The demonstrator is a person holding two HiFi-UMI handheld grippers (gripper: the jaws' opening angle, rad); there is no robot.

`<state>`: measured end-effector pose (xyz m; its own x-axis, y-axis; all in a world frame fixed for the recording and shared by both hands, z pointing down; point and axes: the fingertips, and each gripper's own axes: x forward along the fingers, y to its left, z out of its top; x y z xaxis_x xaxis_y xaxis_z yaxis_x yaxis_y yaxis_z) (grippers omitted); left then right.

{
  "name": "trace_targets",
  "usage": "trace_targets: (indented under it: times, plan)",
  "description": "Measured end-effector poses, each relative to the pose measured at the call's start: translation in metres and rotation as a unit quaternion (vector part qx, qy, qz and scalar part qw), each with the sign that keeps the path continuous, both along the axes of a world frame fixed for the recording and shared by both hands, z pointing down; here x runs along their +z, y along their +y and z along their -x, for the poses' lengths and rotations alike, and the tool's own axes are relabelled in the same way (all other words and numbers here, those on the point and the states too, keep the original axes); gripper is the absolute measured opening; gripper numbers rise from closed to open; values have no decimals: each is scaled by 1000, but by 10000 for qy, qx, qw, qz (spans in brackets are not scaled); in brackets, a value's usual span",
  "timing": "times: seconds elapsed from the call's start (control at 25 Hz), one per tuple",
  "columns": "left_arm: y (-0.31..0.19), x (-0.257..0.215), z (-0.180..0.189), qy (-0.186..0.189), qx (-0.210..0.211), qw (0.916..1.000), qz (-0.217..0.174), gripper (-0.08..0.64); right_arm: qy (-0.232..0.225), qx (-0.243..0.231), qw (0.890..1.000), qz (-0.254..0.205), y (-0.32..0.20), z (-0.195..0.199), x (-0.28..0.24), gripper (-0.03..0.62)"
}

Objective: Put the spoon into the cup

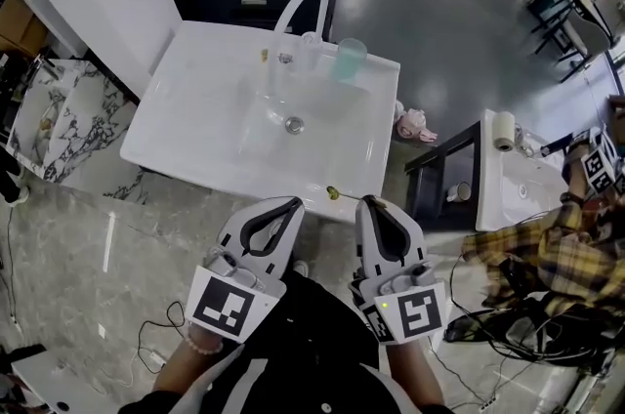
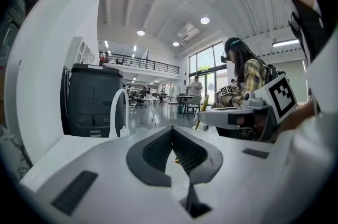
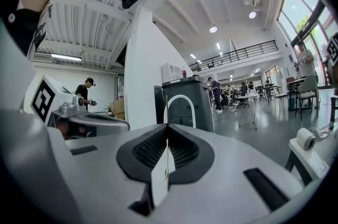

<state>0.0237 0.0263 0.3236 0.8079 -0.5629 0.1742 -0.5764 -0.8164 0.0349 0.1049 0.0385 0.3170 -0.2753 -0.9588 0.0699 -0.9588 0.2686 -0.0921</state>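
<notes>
Pinching the thin spoon, my right gripper sits at the front edge of the white sink. My left gripper is closed on nothing. The blue-green cup stands far back, beside the faucet.

Of the spoon, only a tiny gold end shows.

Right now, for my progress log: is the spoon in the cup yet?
Out. The right gripper is shut on the spoon at the sink's front edge; the cup stands apart at the back, by the tap.
</notes>
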Motion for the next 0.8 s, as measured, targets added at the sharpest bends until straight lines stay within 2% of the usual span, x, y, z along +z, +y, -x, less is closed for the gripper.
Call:
trace_targets:
  times: [0.36,0.8]
  plan:
    - [-56,-14,-26,60,500,9985,-214,-3,116,463,9987,-158,-47,-23,-18,9]
    - [-114,-20,-33,136,857,9956,-346,-3,230,911,9954,-185,-103,-37,-24,9]
